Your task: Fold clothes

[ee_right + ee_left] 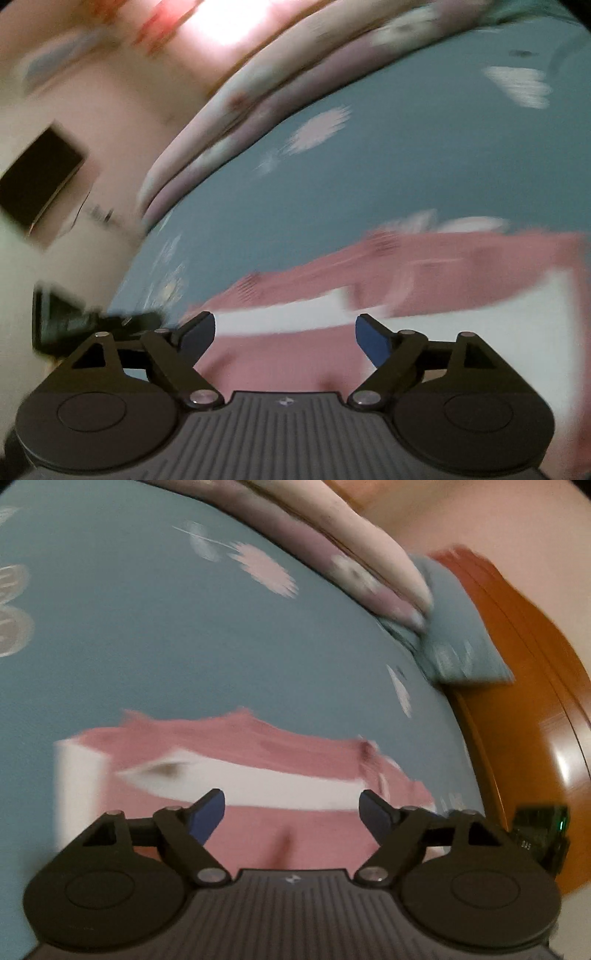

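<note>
A pink garment with a white band point(258, 771) lies flat on the teal bedsheet point(166, 635); both views are motion-blurred. My left gripper point(291, 812) hovers over the garment's near part with its blue-padded jaws wide apart and nothing between them. In the right wrist view the same pink and white garment point(424, 273) spreads to the right. My right gripper point(284, 332) stands open above its near edge, empty as well.
The sheet carries pale flower prints point(266, 568). A rolled pink quilt point(240, 122) and a teal pillow point(458, 642) lie along the bed's far side. An orange wooden bed frame point(524, 709) borders the right; a dark box point(40, 181) sits on the pale wall.
</note>
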